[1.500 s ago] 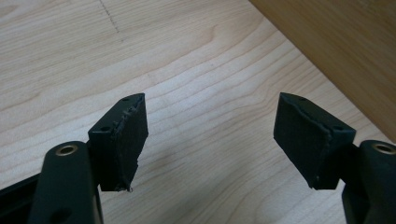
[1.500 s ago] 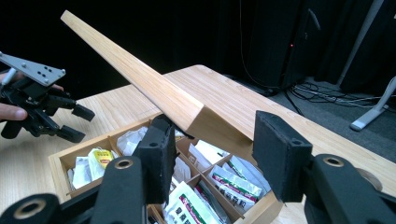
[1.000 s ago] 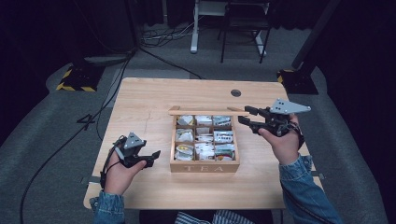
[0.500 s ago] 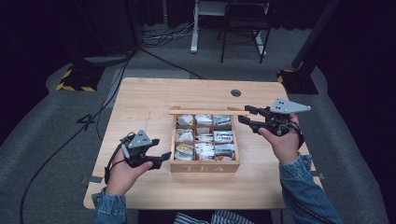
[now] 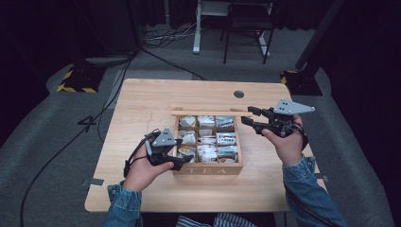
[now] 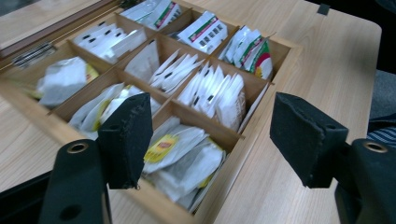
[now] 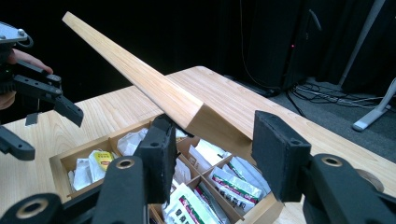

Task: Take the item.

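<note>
A wooden tea box (image 5: 208,170) marked TEA stands mid-table, its compartments full of tea bags (image 6: 173,154). Its lid (image 5: 210,112) is raised along the back edge. My right gripper (image 5: 248,116) is at the lid's right end; in the right gripper view the lid (image 7: 140,74) runs out from between the jaws, which are shut on its corner (image 7: 210,154). My left gripper (image 5: 182,163) hovers over the box's front left corner. Its jaws (image 6: 212,135) stand open above the yellow-labelled bags, gripping nothing.
The light wooden table (image 5: 142,104) has a round cable hole (image 5: 239,94) behind the box. Cables trail off the table's left side onto the grey floor (image 5: 56,142). A chair and desk legs (image 5: 236,28) stand beyond the far edge.
My left gripper has moved right and up, from the bare table to the box's front left corner. The right gripper and the lid have kept still.
</note>
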A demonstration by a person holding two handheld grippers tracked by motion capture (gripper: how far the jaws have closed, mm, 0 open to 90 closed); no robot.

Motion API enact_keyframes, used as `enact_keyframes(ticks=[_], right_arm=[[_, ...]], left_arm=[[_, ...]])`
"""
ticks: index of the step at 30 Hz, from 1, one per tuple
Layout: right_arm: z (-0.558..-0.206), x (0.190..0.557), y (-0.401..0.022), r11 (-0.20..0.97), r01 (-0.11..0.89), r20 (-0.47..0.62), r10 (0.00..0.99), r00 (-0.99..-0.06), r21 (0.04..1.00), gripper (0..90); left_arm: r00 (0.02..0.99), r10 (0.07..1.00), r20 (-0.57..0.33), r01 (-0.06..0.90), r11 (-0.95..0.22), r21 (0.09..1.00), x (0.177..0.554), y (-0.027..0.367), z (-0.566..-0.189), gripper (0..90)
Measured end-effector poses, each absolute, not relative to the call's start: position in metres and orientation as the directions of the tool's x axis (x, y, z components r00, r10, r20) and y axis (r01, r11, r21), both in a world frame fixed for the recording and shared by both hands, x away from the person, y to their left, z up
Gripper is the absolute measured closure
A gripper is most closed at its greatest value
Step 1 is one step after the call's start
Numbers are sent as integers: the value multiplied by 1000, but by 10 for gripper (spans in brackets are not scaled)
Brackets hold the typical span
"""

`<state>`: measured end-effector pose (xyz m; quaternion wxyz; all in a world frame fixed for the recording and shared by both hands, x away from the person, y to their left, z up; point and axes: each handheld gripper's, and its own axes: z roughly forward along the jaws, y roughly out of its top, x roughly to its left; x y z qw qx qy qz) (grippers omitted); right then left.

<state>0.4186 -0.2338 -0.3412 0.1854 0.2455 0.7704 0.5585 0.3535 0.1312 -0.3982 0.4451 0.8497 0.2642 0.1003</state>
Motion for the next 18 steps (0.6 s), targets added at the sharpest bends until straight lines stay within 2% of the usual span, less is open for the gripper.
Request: enact_keyframes(ticks=[18], right_arm=[[-342,420,-235,250,173,-4,580,-814,953,506]], left_arm=[[895,440,-74,322,-523,789,373,61,-399,305]])
